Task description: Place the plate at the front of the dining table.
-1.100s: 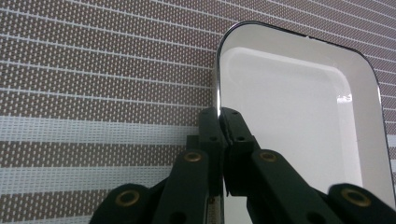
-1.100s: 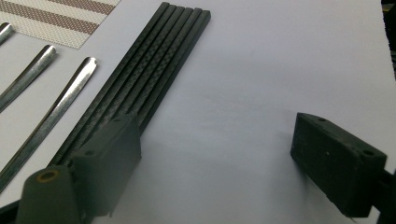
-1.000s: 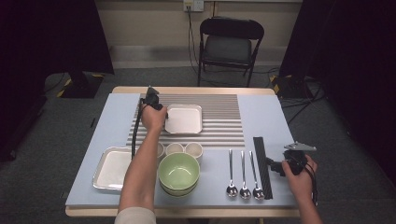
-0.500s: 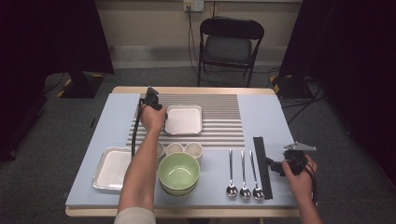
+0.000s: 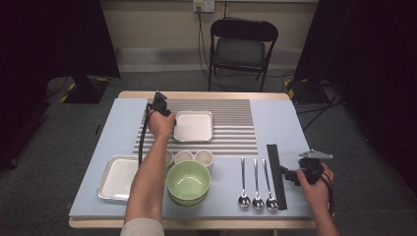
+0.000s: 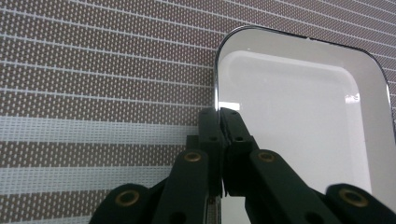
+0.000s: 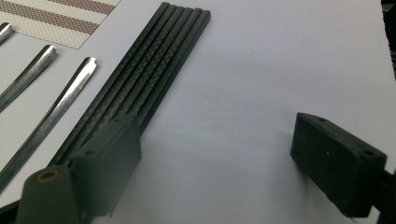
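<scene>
Covering the counter (image 5: pixel 280 123), a striped placemat (image 5: pixel 236 128) carries the square white plate (image 5: pixel 194 126); the left gripper (image 6: pixel 219 122) has its fingers pinched on its rim, which might slip, while the right gripper (image 7: pixel 215 158) fingers gape beside black chopsticks (image 7: pixel 149 74).

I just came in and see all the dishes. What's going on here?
A person is laying out tableware with two hand-held grippers. The left gripper is shut on the rim of a square white plate lying on the striped placemat. The right gripper is open above the blue table cover, beside the black chopsticks and three spoons.
</scene>
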`<state>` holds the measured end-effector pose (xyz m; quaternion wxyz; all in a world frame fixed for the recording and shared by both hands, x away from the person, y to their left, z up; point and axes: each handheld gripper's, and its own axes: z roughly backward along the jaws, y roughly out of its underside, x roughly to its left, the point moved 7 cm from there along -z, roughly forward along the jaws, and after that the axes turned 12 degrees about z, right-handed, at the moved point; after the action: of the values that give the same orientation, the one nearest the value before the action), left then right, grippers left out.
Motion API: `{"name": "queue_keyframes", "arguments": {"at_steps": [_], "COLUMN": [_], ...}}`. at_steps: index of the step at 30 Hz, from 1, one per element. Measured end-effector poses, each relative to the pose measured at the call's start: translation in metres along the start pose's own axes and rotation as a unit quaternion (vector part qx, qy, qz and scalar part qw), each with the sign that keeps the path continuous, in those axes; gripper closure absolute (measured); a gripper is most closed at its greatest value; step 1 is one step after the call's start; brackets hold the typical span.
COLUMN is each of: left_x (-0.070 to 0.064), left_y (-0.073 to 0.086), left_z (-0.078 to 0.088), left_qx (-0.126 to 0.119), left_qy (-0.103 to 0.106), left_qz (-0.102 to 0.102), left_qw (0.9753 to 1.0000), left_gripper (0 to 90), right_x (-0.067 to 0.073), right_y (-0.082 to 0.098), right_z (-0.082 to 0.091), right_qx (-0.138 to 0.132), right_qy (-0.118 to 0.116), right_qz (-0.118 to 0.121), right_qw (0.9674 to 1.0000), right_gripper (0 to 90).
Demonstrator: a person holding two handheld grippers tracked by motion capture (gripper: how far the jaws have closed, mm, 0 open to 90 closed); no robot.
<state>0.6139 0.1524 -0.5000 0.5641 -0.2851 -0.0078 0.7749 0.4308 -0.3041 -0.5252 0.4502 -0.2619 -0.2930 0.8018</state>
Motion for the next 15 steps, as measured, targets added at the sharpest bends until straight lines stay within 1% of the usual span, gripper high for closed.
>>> {"name": "queue_keyframes", "arguments": {"at_steps": [4, 12, 14, 15], "left_x": [0.0006, 0.0011, 0.001, 0.0015], "left_y": [-0.0008, -0.0001, 0.0003, 0.0], "left_z": [-0.0002, 0.0005, 0.0005, 0.0008], "left_qx": [0.0, 0.0, -0.001, -0.002], "left_qy": [0.002, 0.001, 0.005, 0.005], "left_qz": [0.004, 0.001, 0.007, 0.006], "left_qw": [1.0, 1.0, 1.0, 1.0], "left_gripper": [88.9, 88.8, 88.8, 88.7], "right_x": [0.0, 0.0, -0.0001, 0.0], "right_y": [0.0, 0.0, 0.0, 0.0], "right_z": [0.0, 0.0, 0.0, 0.0], "right_qx": [0.0, 0.0, 0.0, 0.0], "right_qy": [0.0, 0.0, 0.0, 0.0], "right_qz": [0.001, 0.0, 0.001, 0.0], "right_qw": [1.0, 1.0, 1.0, 1.0], "right_gripper": [14.9, 14.9, 14.9, 14.9]}}
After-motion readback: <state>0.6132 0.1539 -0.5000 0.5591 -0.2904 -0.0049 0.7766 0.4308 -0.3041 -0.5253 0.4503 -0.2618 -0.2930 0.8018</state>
